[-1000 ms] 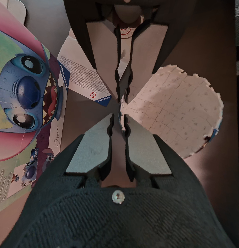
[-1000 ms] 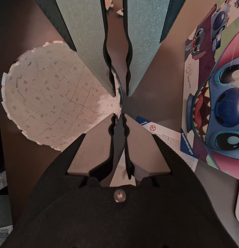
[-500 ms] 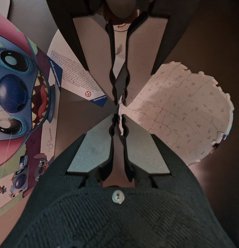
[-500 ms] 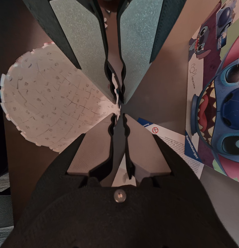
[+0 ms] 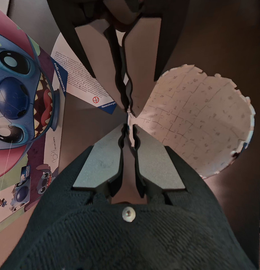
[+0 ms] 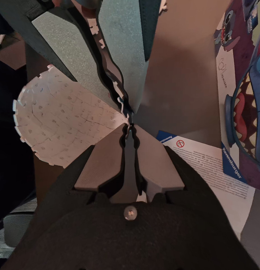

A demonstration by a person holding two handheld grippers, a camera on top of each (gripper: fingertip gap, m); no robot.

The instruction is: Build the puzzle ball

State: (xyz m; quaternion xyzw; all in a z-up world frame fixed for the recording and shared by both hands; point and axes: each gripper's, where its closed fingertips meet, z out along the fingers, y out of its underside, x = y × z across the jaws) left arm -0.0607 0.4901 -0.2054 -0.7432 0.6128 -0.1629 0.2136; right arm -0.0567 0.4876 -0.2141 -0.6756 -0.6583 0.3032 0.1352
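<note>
Both the left gripper (image 5: 128,126) and right gripper (image 6: 130,124), fingers nearly closed, pinch the rim of the half-built puzzle ball (image 5: 199,119) above the counter (image 6: 177,81), apparently seating a piece; pressing it flush comes next.

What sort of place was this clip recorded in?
Probably a desk or tabletop at home or in an office: a brown table, a printed puzzle box, and what looks like a grey chair seat at its edge.
</note>
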